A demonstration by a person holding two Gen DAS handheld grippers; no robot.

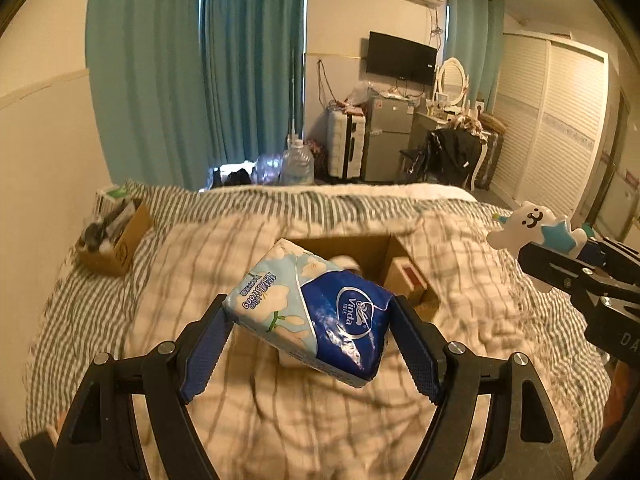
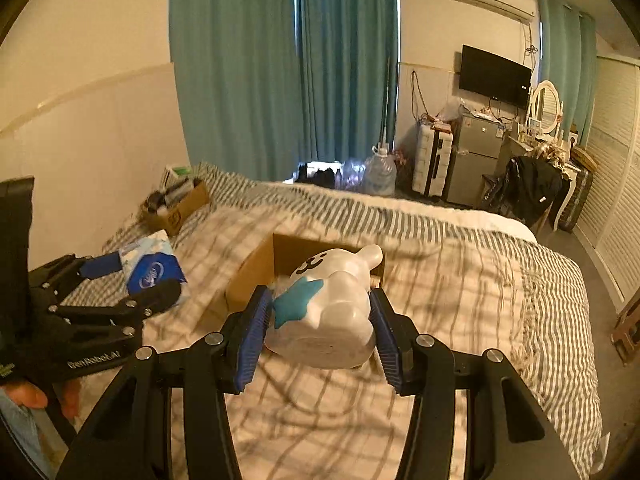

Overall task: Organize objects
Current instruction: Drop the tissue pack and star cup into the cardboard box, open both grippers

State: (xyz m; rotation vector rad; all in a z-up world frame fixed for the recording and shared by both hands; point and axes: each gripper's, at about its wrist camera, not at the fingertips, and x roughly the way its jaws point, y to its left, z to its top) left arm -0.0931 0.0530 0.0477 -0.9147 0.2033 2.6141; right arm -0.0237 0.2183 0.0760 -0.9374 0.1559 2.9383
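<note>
Left gripper clamps our soft Vinda tissue pack sideways; right gripper pinches the slick bear figurine near the cardboard box.

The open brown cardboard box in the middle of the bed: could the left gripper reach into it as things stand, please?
Probably yes. The open brown cardboard box sits just ahead of the left gripper, top open, nothing between them. The gripper is shut on the blue tissue pack.

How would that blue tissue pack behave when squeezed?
Probably soft: the tissue pack has crinkled wrap and sits skewed in the left gripper. Its glossy film may be slippery. It looks light, held aloft above the bed.
</note>
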